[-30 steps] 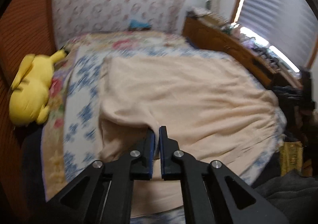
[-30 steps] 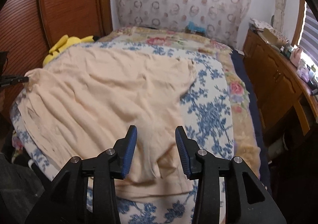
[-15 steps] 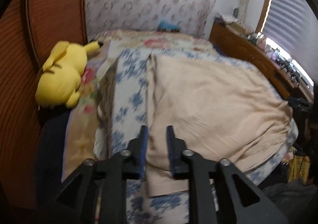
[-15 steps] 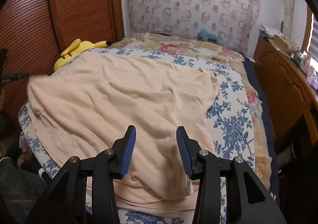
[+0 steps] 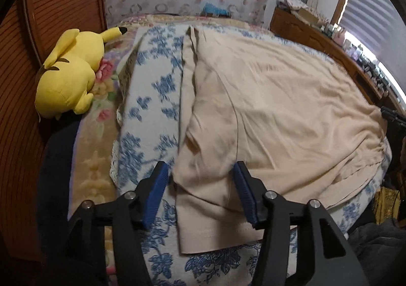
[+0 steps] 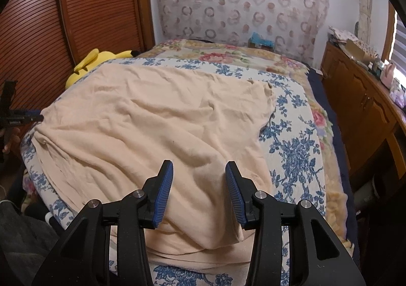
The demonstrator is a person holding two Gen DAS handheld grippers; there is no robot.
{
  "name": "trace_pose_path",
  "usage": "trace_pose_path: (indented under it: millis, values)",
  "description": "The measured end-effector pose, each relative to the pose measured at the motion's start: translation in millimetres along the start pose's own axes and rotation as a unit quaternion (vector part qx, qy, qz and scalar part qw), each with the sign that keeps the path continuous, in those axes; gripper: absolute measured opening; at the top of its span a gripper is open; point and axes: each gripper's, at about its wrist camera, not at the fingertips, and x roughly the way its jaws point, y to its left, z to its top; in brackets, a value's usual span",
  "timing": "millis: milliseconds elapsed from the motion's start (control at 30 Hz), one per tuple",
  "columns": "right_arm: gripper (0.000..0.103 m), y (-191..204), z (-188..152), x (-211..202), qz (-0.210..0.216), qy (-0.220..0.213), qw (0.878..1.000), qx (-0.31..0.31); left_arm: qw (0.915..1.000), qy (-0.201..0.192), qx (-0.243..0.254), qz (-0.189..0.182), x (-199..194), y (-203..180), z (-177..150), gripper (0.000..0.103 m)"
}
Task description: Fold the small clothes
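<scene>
A bed (image 6: pixel 299 133) with a blue-flowered cover fills the room. The beige garment (image 6: pixel 162 128) lies across it, one near edge folded over, wrinkled; most folding seems left. Left gripper (image 5: pixel 200 192) and right gripper (image 6: pixel 199 192) hover spread, empty.

Left gripper (image 5: pixel 200 176) held low and level, pointing forward, jaws spread wide with nothing between the blue-padded fingers (image 5: pixel 155 192). Black finger arms angled outward from the lower edge of the left wrist view. Right gripper (image 6: pixel 199 176) likewise held low and forward, jaws parted wide, blue ribbed pads (image 6: pixel 234 194) facing each other across an empty gap. Neither gripper clamped on anything. Both seen only from the fingers up.
</scene>
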Motion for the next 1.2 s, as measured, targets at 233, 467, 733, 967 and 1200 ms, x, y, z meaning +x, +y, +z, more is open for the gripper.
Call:
trace_pose_path:
  millis: [233, 467, 733, 967, 1200]
  values:
    - [0.044, 2.2, -7.5, 6.0, 0.01, 0.003, 1.0, 0.009, 0.999, -0.031, 0.005, 0.031, -0.9, -8.3, -9.8, 0.056]
    - [0.044, 0.6, -14.0, 11.2, 0.021, 0.004, 1.0, 0.021, 0.9993, -0.035, -0.01, -0.009, -4.8, -12.0, -7.1, 0.001]
    - [0.045, -5.6, -23.2, 8.2, 0.032, -0.001, 0.999, 0.041, 0.9933, -0.084, 0.004, -0.078, -41.2, -45.0, 21.5, 0.0]
    - [0.045, -10.2, -29.3, 0.4, 0.037, -0.012, 0.998, 0.052, 0.9823, -0.11, 0.064, -0.138, -55.2, -114.1, 65.2, 0.0]
    - [0.045, -20.9, -34.8, -12.0, 0.033, -0.028, 0.997, 0.069, 0.9658, -0.116, 0.133, -0.19, -57.3, -192.2, 105.1, 0.0]
